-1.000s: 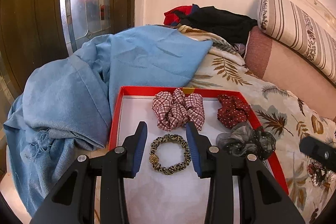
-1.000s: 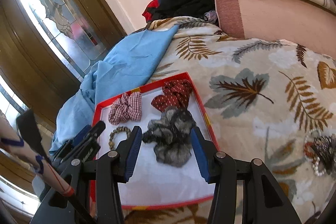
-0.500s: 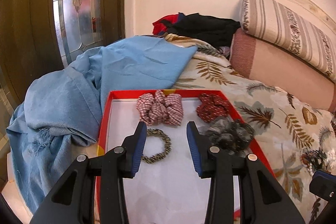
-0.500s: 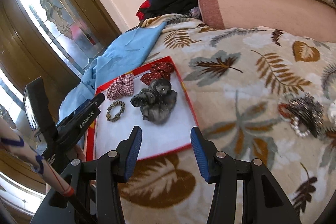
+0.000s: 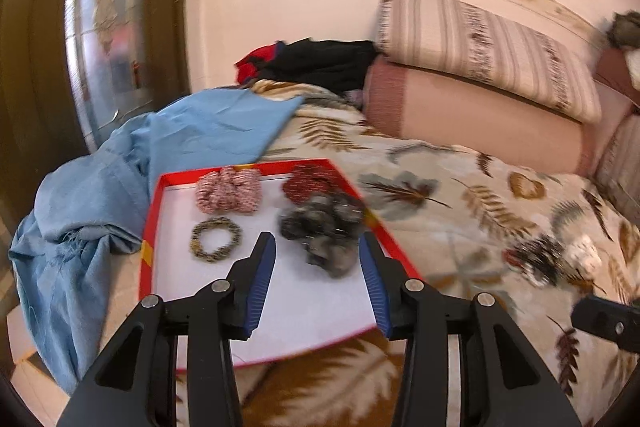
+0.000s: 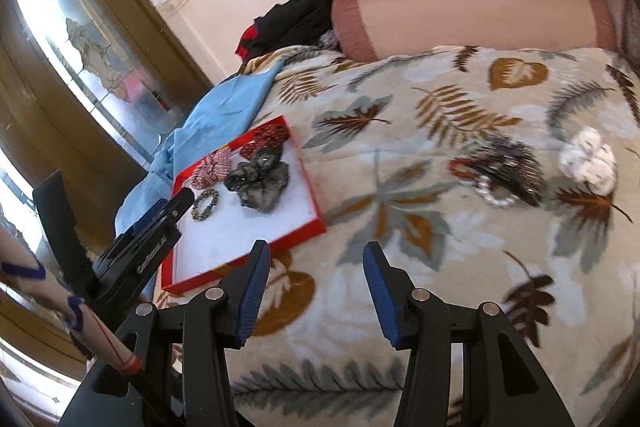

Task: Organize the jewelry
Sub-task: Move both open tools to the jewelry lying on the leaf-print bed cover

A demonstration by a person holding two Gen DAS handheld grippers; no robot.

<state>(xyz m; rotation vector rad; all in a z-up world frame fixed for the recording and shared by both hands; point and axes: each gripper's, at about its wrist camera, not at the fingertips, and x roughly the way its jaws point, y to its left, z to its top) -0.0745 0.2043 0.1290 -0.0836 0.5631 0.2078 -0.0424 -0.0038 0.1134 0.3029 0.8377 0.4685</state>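
A red tray [image 5: 149,227] with a white floor lies on the leaf-print bedspread. In it are a red-checked scrunchie [image 5: 229,190], a dark red dotted scrunchie [image 5: 306,182], a grey scrunchie [image 5: 324,231] and a braided gold hair tie [image 5: 216,239]. My left gripper [image 5: 318,247] is open and empty above the tray's near half. My right gripper [image 6: 317,257] is open and empty over the bedspread, right of the tray [image 6: 316,211]. A pile of beaded jewelry [image 6: 502,173] and a white scrunchie [image 6: 588,161] lie on the bedspread to the right.
A blue cloth [image 5: 120,179] is bunched left of the tray. Pillows [image 5: 480,83] and dark clothes [image 5: 316,63] line the wall at the back. A glass-panelled door [image 5: 108,27] stands at the left. The right gripper's tip [image 5: 608,319] shows at the left view's right edge.
Both grippers have pulled back from the tray and swung right. The jewelry pile and white scrunchie have come into view. Both grippers stay open and empty.
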